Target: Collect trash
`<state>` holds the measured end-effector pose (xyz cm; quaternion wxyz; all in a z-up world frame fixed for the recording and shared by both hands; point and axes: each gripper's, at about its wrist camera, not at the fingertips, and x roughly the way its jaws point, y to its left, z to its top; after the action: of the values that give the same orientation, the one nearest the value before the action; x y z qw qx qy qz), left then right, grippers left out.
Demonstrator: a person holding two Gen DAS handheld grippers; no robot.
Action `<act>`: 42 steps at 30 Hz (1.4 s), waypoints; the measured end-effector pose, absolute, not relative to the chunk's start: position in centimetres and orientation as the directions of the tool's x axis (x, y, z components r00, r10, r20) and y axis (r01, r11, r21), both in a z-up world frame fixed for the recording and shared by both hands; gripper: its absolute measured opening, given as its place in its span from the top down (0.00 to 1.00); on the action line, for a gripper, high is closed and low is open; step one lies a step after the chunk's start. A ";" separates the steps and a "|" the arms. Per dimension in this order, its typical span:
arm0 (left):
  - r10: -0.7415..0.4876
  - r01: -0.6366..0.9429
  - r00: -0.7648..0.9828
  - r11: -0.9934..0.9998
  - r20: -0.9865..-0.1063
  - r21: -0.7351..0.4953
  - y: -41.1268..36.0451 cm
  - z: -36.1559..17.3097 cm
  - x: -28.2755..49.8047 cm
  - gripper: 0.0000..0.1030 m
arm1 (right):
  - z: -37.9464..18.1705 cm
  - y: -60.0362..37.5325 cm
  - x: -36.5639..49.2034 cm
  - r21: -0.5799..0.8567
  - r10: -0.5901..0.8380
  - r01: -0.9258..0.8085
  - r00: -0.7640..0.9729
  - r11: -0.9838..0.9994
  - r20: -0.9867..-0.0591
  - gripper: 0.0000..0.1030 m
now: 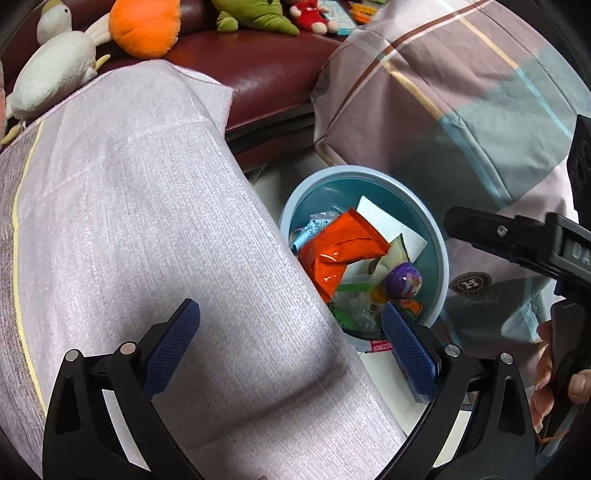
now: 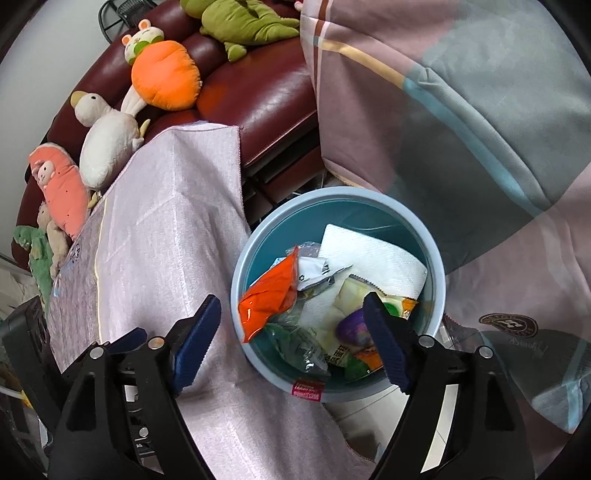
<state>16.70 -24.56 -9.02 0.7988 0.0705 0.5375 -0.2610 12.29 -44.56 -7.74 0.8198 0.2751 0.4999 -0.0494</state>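
A round light-blue bin [image 1: 441,254] [image 2: 439,269] stands on the floor between a cloth-covered table and a plaid cloth. It holds an orange wrapper [image 1: 332,251] [image 2: 269,299], a white paper napkin [image 1: 391,225] [image 2: 373,258], a purple ball [image 1: 402,280] [image 2: 352,326] and several clear and green wrappers. My left gripper [image 1: 291,347] is open and empty, over the table edge beside the bin. My right gripper [image 2: 291,339] is open and empty, above the bin's near left rim. The right gripper's body [image 1: 524,240] shows at the right of the left wrist view.
A table under a pale lilac cloth [image 1: 140,221] [image 2: 166,221] fills the left. A dark red sofa [image 1: 266,66] [image 2: 266,96] with plush toys [image 1: 144,26] [image 2: 166,74] lies behind. A plaid cloth [image 1: 461,92] [image 2: 461,110] hangs on the right.
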 end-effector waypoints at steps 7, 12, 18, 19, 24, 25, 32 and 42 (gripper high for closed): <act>-0.351 0.474 0.313 0.863 -0.883 -0.175 -23.3 -7.2 15.2 0.04 | -5.9 -43.6 10.1 0.357 0.165 0.333 0.488 0.873 -0.857 0.12; -0.349 0.466 0.344 0.869 -0.872 -0.164 -22.1 -5.9 13.4 0.04 | -4.1 -43.3 7.5 0.311 0.110 0.344 0.495 0.886 -0.862 0.10; -0.343 0.462 0.379 0.875 -0.860 -0.145 -20.8 -4.7 11.1 0.04 | -2.9 -42.0 4.8 0.297 0.092 0.336 0.509 0.894 -0.856 0.10; -0.343 0.459 0.384 0.876 -0.857 -0.145 -20.5 -4.4 10.6 0.04 | -2.7 -41.7 4.3 0.295 0.092 0.331 0.512 0.896 -0.854 0.10; -0.344 0.452 0.409 0.881 -0.846 -0.140 -19.5 -3.4 8.9 0.04 | -1.8 -40.4 2.5 0.288 0.081 0.321 0.530 0.902 -0.844 0.10; -0.344 0.452 0.414 0.881 -0.843 -0.138 -19.3 -3.2 8.5 0.04 | -1.5 -40.1 2.0 0.283 0.075 0.318 0.535 0.905 -0.842 0.10; -0.341 0.449 0.434 0.884 -0.834 -0.128 -18.6 -2.5 6.8 0.04 | -0.7 -39.2 -0.1 0.269 0.061 0.308 0.548 0.913 -0.834 0.10; -0.335 0.422 0.462 0.897 -0.821 -0.129 -16.9 -1.9 6.0 0.04 | -0.6 -37.9 -1.0 0.232 0.035 0.302 0.540 0.924 -0.841 0.10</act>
<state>6.00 -16.90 -1.88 0.8538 0.0462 0.4688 -0.2217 -1.05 -37.88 -0.60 0.8592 0.1780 0.4732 -0.0780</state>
